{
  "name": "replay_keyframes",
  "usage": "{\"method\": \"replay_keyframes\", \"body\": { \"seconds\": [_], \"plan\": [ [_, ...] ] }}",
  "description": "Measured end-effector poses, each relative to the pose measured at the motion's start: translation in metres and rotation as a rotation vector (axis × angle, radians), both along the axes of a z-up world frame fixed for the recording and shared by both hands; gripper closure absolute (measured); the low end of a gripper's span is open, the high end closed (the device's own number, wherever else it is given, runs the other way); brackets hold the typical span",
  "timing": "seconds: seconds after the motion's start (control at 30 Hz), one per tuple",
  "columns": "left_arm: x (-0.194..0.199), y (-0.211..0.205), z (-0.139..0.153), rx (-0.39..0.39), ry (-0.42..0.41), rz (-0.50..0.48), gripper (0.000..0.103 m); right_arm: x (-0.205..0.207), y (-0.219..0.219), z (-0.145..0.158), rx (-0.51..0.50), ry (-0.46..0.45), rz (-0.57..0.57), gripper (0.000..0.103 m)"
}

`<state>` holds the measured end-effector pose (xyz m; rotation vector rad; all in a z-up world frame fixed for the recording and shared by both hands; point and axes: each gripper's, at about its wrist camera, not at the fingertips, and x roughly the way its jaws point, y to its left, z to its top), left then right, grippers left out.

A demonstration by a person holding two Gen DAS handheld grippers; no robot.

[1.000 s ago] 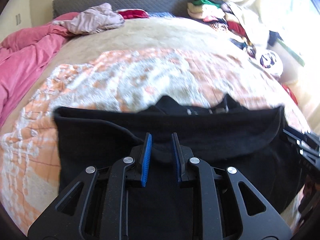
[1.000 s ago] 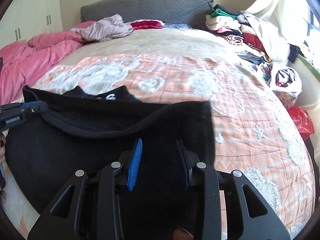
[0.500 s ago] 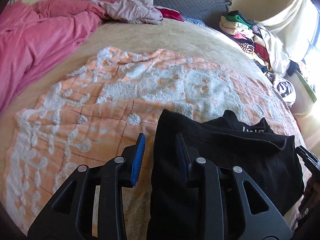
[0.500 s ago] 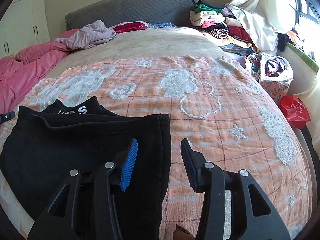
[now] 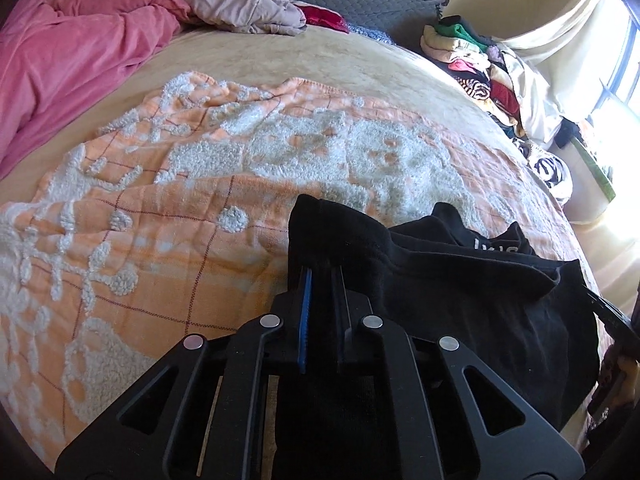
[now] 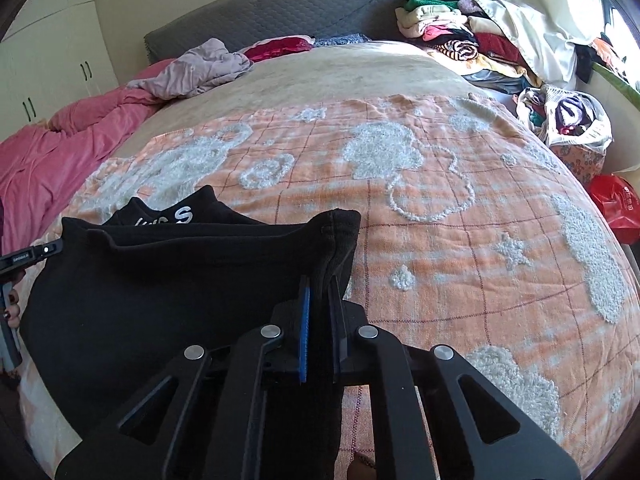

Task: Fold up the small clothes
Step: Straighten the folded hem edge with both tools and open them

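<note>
Both tools have just closed: left tool [image 5: 322, 276] and right tool [image 6: 322, 286] each clamp a corner of the black garment [image 6: 168, 280], ready for lifting into a fold.

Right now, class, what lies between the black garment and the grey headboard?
In the right wrist view, between the black garment and the headboard lie the orange blanket, then the beige sheet.

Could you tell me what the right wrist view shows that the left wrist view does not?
Only the right wrist view shows the white wardrobe, the red bag and the right gripper, shut on the black garment's right edge. Only the left wrist view shows the left gripper, its jaws just closed on the left edge. Both show the orange blanket and clothes pile.
</note>
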<state>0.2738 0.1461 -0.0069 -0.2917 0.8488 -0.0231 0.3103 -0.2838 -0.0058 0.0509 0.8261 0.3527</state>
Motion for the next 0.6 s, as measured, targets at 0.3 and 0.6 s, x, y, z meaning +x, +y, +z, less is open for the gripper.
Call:
{"method": "replay_keyframes", "body": {
  "seconds": [0.3, 0.6],
  "plan": [
    [-0.004, 0.017, 0.024, -0.053, -0.093, 0.066, 0.100, 0.006, -0.027, 0.018, 0.138, -0.056, -0.091, 0.097],
    [0.011, 0.009, -0.025, 0.025, 0.046, 0.102, 0.096, 0.016, -0.013, -0.016, -0.008, 0.034, -0.128, 0.094]
  ]
}}
